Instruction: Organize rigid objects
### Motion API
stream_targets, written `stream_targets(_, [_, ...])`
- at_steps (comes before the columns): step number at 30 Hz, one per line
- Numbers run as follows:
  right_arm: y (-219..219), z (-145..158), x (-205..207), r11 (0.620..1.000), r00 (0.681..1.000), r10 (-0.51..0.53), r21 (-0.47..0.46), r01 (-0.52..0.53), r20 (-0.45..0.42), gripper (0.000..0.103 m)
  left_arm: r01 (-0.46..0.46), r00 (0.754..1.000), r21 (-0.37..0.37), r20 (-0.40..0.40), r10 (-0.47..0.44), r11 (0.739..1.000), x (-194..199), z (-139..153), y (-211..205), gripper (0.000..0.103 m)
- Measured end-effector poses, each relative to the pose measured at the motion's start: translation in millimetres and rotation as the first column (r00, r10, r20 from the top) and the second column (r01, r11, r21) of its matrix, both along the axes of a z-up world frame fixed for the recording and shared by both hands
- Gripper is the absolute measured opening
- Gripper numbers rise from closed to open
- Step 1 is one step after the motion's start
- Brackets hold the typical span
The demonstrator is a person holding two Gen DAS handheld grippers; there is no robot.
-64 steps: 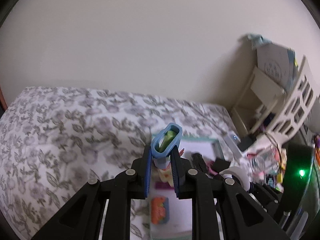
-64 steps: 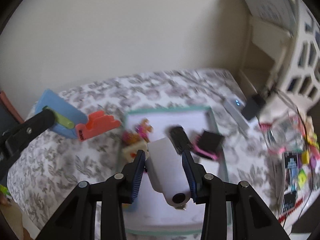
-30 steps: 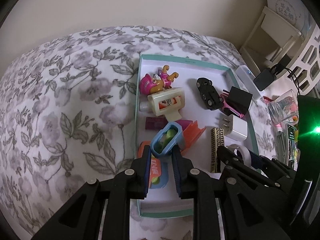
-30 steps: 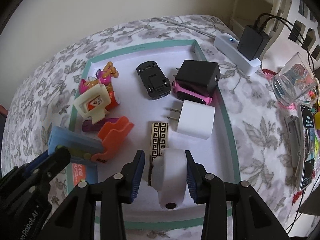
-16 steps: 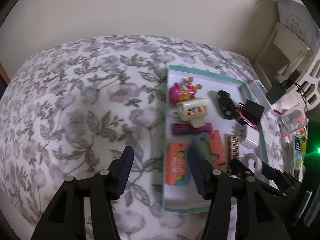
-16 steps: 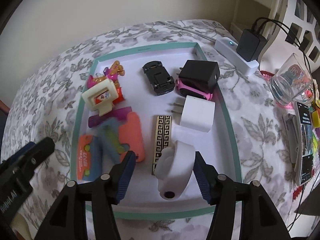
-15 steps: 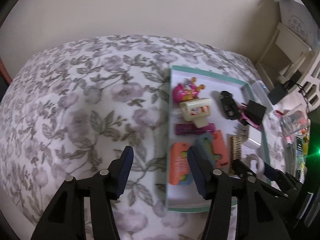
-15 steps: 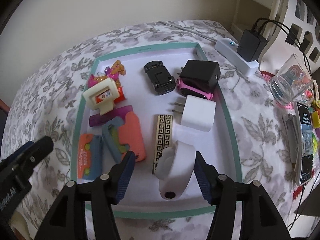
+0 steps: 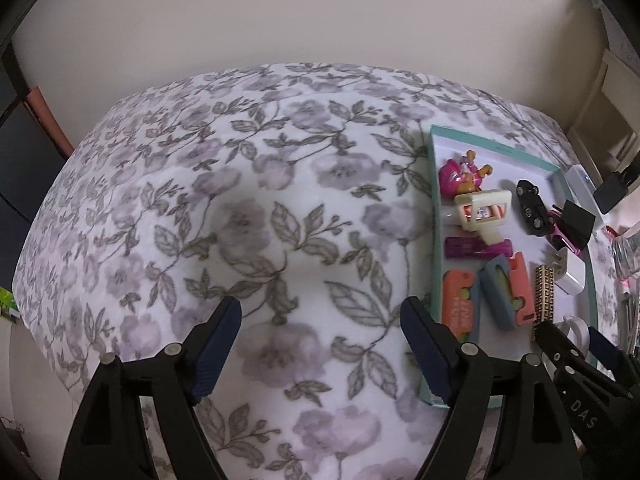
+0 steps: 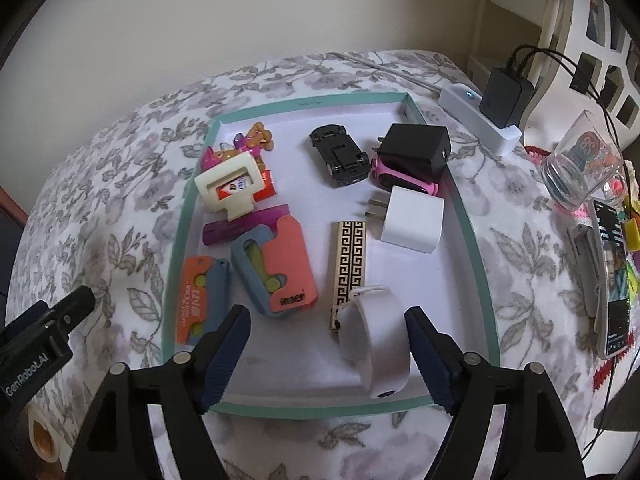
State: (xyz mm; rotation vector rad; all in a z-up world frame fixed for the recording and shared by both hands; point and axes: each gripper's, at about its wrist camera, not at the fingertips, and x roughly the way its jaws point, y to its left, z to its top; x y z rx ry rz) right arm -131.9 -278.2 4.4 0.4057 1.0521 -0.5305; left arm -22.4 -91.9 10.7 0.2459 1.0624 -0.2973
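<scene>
Floral bedspread [image 9: 256, 216] fills left wrist view, teal-rimmed tray [image 9: 434, 216] at right edge. Left tool [image 9: 320, 320] jaws opening, nothing between them, over bare fabric beside tray. Blue-orange case [image 9: 506, 294] lies in tray. Risk: soft bed sags under stray press, tray tilts, toys slide.

Right wrist view: right tool [image 10: 328, 334] jaws opening; white round device [image 10: 376, 340] between them, pads clear, resting in tray near front rim [image 10: 320, 404]. Risk: lifting finger clips device, rolls it over rim or onto patterned bar [image 10: 350, 264].
</scene>
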Motion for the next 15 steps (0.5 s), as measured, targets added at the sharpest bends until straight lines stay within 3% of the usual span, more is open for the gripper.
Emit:
stream_targets(2, [3,2,-1,1.000,1.000,0.002,-0.005,-0.002,0.009,0.085,-0.001,1.000,0.006,0.007,0.000,1.000,-3,0,3,0.083])
stream_targets(5, [7,7,-3,1.000,1.000,0.004,-0.016,-0.003,0.026,0.098,-0.001,1.000,0.009,0.009,0.001,1.000,-6,0,9,0.083])
stream_targets(15, [24,24,-7,0.997,0.997,0.041,-0.071,-0.037,0.063,0.103,-0.014,0.999,0.001,0.034,0.014,1.000,-14,9,19,0.084])
